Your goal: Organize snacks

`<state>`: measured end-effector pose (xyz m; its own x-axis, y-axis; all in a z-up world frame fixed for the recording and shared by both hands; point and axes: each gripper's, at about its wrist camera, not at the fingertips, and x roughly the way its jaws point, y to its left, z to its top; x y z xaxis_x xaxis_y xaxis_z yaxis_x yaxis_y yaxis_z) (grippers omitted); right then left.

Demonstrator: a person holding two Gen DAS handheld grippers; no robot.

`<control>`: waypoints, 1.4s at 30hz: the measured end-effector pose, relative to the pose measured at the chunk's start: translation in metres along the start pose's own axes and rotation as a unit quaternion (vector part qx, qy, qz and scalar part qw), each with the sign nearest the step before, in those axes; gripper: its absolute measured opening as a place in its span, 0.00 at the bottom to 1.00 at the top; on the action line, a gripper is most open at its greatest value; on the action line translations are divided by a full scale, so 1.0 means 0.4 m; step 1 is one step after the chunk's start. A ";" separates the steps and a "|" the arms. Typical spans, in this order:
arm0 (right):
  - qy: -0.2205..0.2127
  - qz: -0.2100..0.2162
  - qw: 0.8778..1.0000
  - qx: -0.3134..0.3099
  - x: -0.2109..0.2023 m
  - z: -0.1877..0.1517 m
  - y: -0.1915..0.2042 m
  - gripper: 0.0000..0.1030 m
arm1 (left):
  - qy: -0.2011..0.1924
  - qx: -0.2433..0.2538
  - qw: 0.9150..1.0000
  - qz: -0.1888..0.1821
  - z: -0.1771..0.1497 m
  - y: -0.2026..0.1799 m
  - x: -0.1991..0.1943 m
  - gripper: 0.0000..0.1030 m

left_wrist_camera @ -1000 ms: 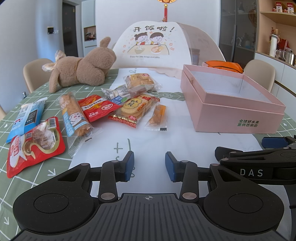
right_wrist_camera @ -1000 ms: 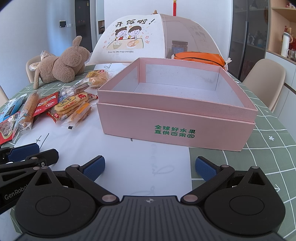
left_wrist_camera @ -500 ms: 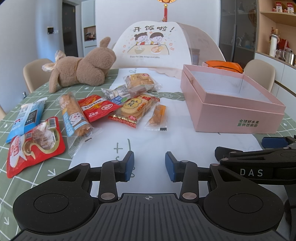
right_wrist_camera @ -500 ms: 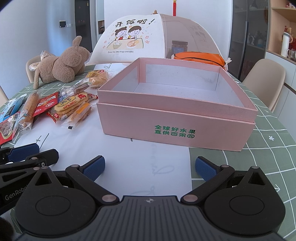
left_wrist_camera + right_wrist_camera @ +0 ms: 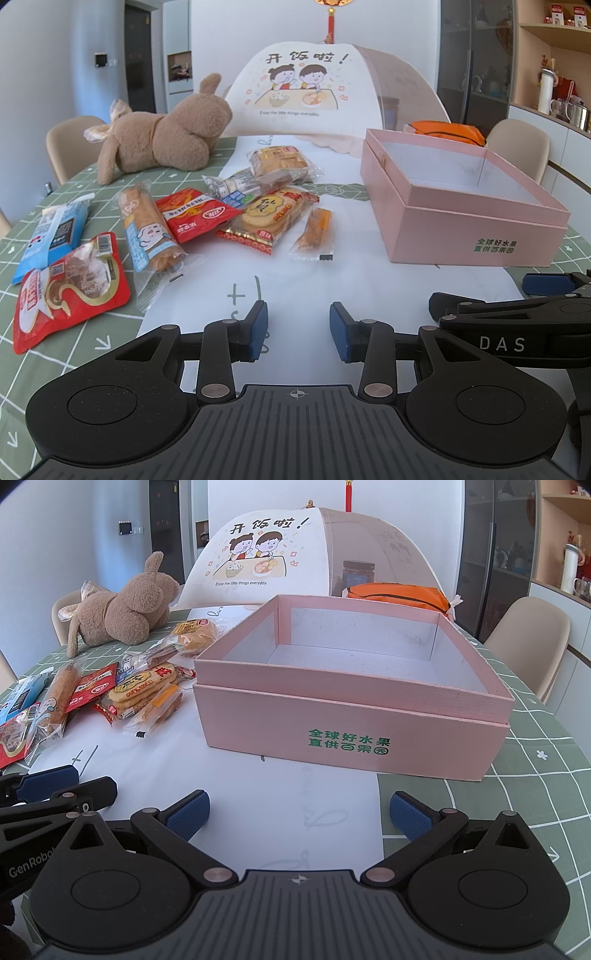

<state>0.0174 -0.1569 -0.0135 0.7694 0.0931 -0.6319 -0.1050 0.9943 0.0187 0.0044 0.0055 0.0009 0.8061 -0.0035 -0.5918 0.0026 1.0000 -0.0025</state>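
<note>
Several wrapped snacks lie on the table left of an open, empty pink box (image 5: 480,221), seen close ahead in the right wrist view (image 5: 351,738). Nearest the box is a small orange snack packet (image 5: 314,236), then a rice cracker pack (image 5: 269,218), a red packet (image 5: 194,214), a bread roll pack (image 5: 147,229) and a large red pouch (image 5: 62,284). My left gripper (image 5: 298,330) is open and empty above the white runner, short of the snacks. My right gripper (image 5: 298,814) is wide open and empty in front of the box.
A brown plush rabbit (image 5: 162,136) lies at the back left. A mesh food cover (image 5: 332,85) stands behind the snacks, with an orange bag (image 5: 399,594) behind the box. Chairs ring the table (image 5: 535,738).
</note>
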 end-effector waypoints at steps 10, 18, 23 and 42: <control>0.000 0.000 1.000 0.000 0.000 0.000 0.000 1.00 | 0.000 0.000 1.000 0.000 0.001 0.000 0.001 0.41; 0.000 0.016 1.000 -0.012 -0.001 0.000 -0.007 1.00 | -0.001 -0.010 1.000 -0.012 0.000 0.012 -0.003 0.41; 0.051 0.112 0.992 -0.034 -0.031 0.083 -0.027 1.00 | 0.037 -0.008 0.998 -0.042 0.022 0.054 -0.015 0.40; 0.053 -0.059 0.995 -0.053 0.231 0.362 -0.009 1.00 | 0.061 -0.080 0.992 -0.070 0.249 0.452 -0.005 0.39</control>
<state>0.1800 -0.1446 0.0404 0.7098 -0.0352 -0.7035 -0.0878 0.9865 -0.1380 0.0622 0.1865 0.0818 0.7269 -0.1530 -0.6695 0.0079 0.9767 -0.2147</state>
